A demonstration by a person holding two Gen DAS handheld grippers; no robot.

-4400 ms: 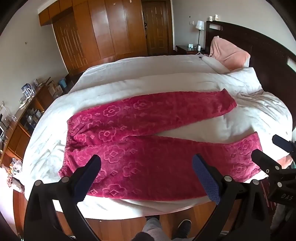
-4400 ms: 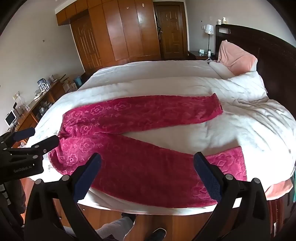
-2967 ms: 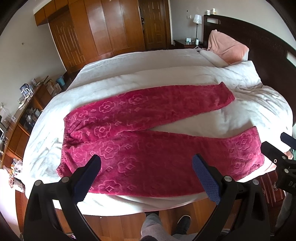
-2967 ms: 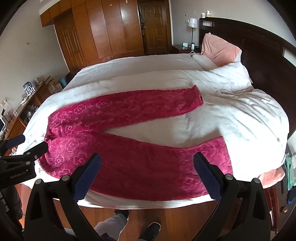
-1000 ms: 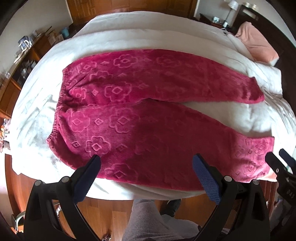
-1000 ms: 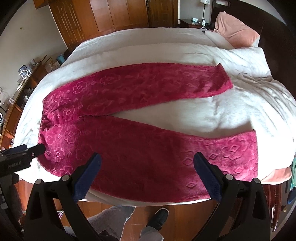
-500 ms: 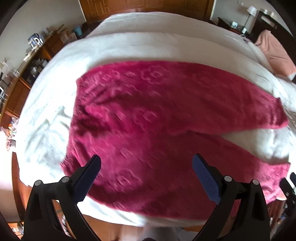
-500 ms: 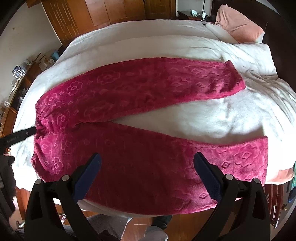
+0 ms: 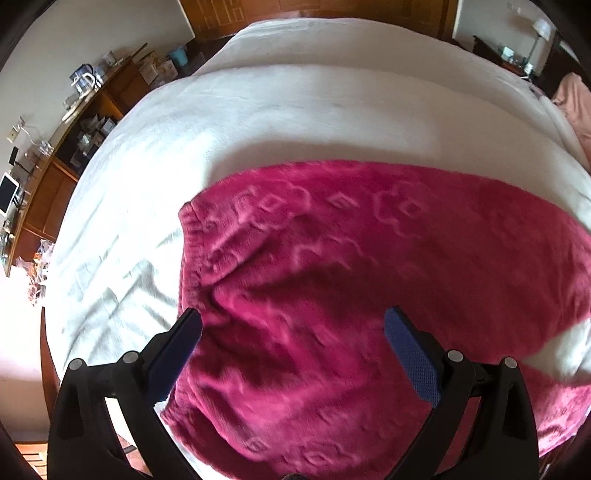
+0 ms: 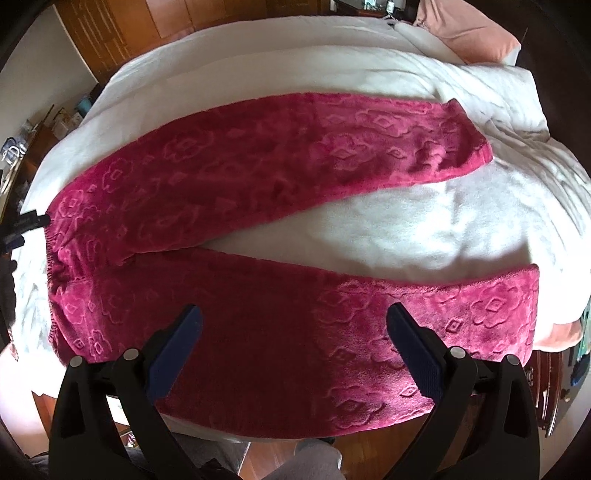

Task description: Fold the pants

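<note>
Magenta fleece pants [image 10: 258, 192] with embossed flowers lie flat on a white bed [image 10: 424, 229], waistband to the left, both legs running right and spread apart. My left gripper [image 9: 293, 332] is open just above the waistband [image 9: 190, 254] end of the pants [image 9: 369, 277]; that view is blurred. My right gripper [image 10: 293, 334] is open above the middle of the near leg [image 10: 332, 321]. The left gripper's tip [image 10: 31, 221] shows at the far left of the right wrist view, beside the waistband.
A pink pillow [image 10: 476, 38] lies at the bed's head on the right. Wooden wardrobes [image 10: 122, 26] stand behind the bed. A cluttered wooden sideboard [image 9: 55, 147] runs along the left wall. The wooden floor [image 10: 369, 454] and the person's legs are below the bed's near edge.
Both grippers have dropped closer to the bed. The left gripper swung left and down toward the waistband. The right gripper moved down over the near leg. Both stayed open.
</note>
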